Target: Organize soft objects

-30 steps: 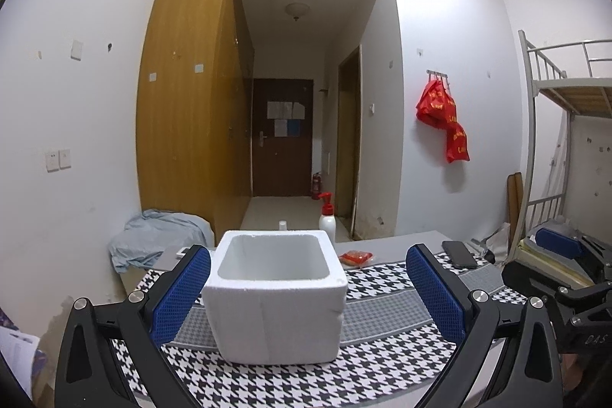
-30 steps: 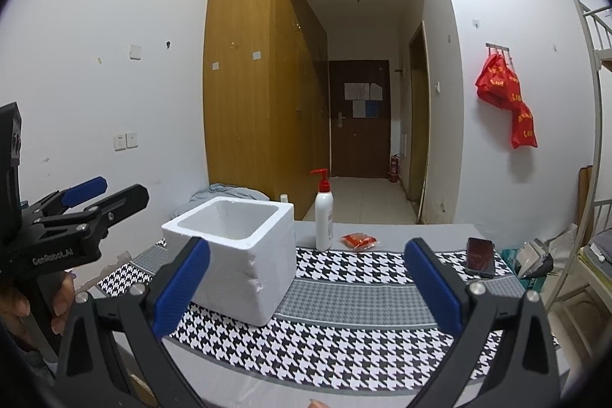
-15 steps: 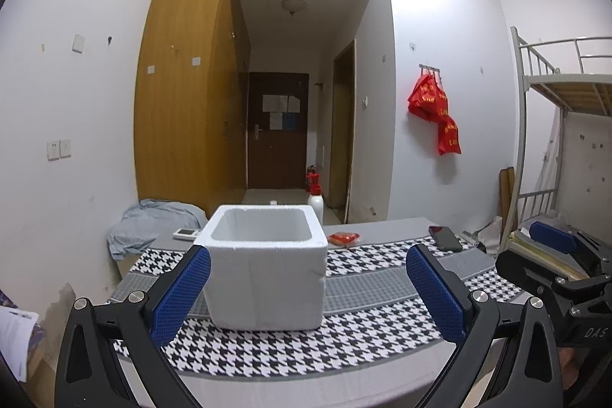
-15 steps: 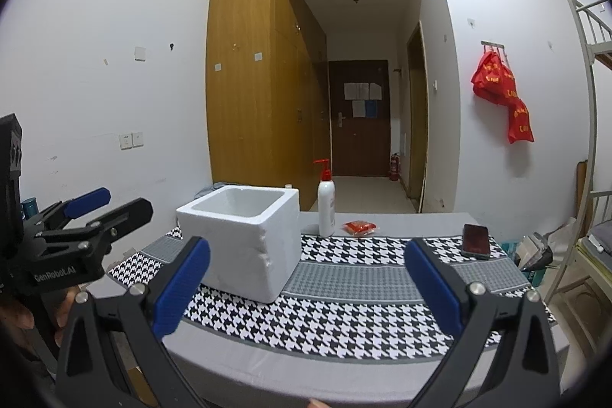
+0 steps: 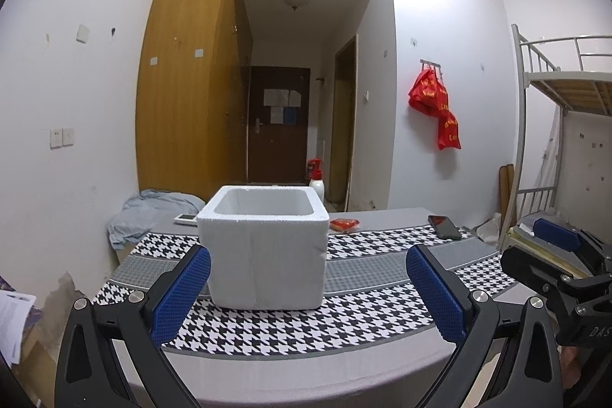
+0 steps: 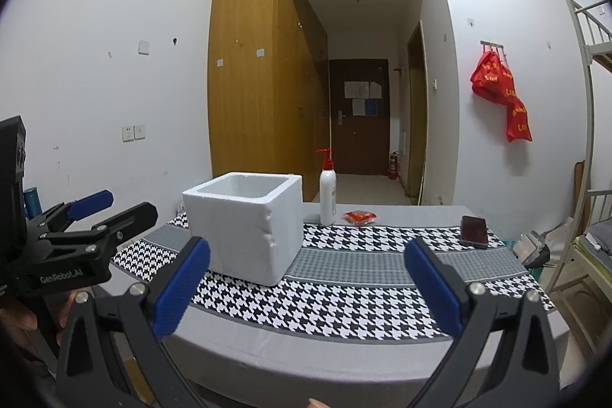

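Note:
A white foam box [image 5: 264,243] stands open-topped on the houndstooth cloth of the table [image 5: 344,312]; the right wrist view shows the foam box [image 6: 243,224] at centre left. A small red soft packet [image 5: 344,223] lies behind it to the right, and the packet [image 6: 358,217] sits beside the pump bottle. My left gripper [image 5: 306,293] is open, held back from the table's near edge in front of the box, with nothing between its fingers. My right gripper [image 6: 306,289] is open too, off the near edge. What the box holds is hidden.
A white pump bottle [image 6: 327,192] stands behind the box. A dark phone [image 6: 473,231] lies at the table's right. A grey cloth heap [image 5: 149,213] and a remote [image 5: 186,218] lie far left. A metal bunk bed [image 5: 554,140] stands at right.
Both grippers have drawn back and lowered from the table, so the box looks smaller and farther. Both stay open. Nothing on the table has moved.

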`<state>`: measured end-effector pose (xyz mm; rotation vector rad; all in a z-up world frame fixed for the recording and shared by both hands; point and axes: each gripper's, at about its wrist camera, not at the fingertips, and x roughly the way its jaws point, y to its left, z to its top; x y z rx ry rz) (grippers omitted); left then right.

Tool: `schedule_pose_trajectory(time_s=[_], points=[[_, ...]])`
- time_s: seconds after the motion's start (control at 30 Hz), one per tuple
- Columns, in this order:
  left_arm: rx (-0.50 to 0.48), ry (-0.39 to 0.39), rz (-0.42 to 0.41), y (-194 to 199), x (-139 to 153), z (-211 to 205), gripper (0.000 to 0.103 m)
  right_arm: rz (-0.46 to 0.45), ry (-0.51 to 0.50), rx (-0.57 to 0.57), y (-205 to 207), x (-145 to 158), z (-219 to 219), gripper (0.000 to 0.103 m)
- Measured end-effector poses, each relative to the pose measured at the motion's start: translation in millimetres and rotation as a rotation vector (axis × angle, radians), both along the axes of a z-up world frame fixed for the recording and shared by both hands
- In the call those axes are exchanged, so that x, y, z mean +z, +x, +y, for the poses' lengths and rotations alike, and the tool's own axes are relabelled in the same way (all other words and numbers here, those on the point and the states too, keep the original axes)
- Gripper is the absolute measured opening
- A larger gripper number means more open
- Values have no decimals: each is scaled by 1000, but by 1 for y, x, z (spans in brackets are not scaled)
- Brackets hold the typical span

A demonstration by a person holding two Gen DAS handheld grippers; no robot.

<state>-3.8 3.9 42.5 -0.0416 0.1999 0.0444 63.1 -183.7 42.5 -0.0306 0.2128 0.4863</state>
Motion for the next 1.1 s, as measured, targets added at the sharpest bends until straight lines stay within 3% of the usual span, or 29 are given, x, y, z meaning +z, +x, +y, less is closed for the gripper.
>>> schedule_pose_trajectory(time_s=[0.5,1.1], points=[[42,-17,33,-3,-23,7,102,30,-16,-4,-1,-27,7,103],[39,1,43,-1,-26,6,102,39,-12,-17,0,-30,4,103]])
